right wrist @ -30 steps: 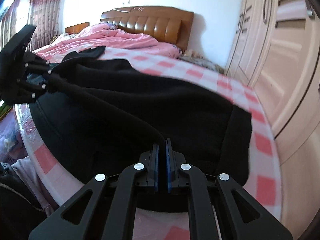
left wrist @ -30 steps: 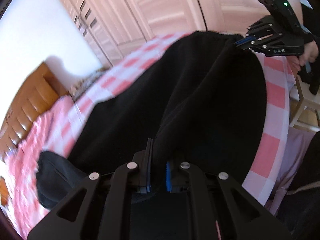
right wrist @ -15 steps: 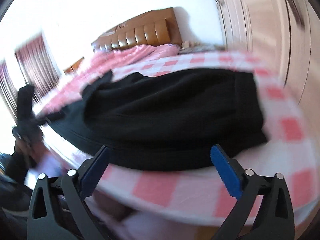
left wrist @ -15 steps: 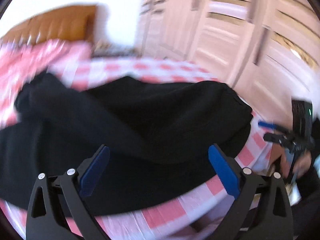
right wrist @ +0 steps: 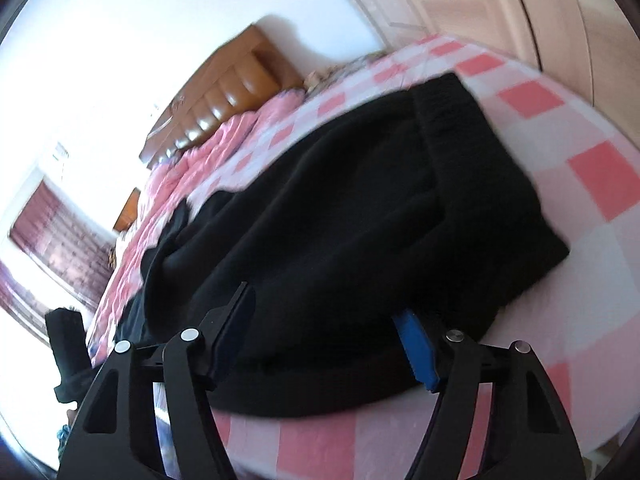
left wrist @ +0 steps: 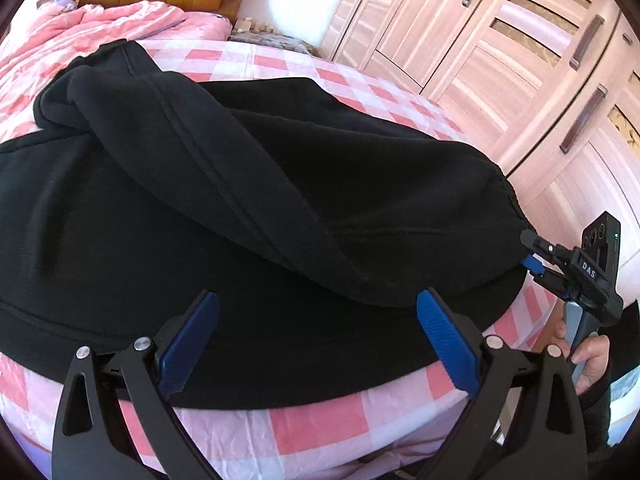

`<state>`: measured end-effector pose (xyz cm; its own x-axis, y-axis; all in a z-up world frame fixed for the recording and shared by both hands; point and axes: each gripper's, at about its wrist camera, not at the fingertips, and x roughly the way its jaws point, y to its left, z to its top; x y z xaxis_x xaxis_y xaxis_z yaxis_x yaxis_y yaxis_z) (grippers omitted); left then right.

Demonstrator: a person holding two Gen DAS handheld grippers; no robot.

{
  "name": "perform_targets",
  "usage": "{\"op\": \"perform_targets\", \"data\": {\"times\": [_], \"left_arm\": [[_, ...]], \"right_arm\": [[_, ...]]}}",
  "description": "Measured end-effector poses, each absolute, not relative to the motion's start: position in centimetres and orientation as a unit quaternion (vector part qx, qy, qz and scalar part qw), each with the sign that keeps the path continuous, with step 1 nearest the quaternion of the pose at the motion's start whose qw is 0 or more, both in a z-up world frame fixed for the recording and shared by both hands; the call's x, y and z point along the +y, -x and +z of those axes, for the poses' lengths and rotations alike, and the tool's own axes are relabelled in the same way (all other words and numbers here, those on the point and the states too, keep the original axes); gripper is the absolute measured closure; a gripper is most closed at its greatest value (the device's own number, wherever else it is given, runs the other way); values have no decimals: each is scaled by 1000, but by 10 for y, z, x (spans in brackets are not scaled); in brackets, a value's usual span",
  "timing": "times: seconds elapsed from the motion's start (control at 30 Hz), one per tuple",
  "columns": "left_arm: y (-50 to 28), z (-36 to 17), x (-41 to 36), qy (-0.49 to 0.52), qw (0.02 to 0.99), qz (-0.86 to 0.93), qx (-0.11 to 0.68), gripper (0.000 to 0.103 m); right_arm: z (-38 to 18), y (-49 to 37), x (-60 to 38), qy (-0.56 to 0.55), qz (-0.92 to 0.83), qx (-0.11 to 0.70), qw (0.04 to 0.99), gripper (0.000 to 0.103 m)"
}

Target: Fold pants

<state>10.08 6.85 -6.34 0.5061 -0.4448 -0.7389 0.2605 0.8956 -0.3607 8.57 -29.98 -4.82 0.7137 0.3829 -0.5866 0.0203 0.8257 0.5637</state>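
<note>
The black pants (left wrist: 248,208) lie folded over on the bed (left wrist: 320,432), which has a pink and white checked sheet. The left gripper (left wrist: 316,344) is wide open just above the near edge of the pants, holding nothing. The right gripper (right wrist: 324,344) is wide open too, at the end of the pants nearest the closet (left wrist: 520,52).

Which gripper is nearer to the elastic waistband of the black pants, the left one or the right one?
Right. The right gripper is open at the waistband end of the pants. The left gripper hangs open over the near edge, farther along the fabric.
</note>
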Motion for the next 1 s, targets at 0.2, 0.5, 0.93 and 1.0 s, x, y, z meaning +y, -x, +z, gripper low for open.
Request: {"op": "perform_targets", "data": {"times": [0.2, 0.5, 0.93, 1.0], "left_arm": [[-120, -68, 67, 147, 848, -197, 469, 4], [-152, -68, 61, 179, 858, -129, 463, 27], [-93, 7, 69, 114, 930, -138, 321, 88], [-79, 13, 65, 95, 933, -147, 314, 88]], "right_arm": [[-60, -92, -291, -262, 104, 370, 885, 65], [-61, -89, -305, -269, 105, 362, 886, 70], [-1, -72, -300, -205, 128, 296, 924, 89], [1, -67, -302, -196, 130, 301, 924, 89]]}}
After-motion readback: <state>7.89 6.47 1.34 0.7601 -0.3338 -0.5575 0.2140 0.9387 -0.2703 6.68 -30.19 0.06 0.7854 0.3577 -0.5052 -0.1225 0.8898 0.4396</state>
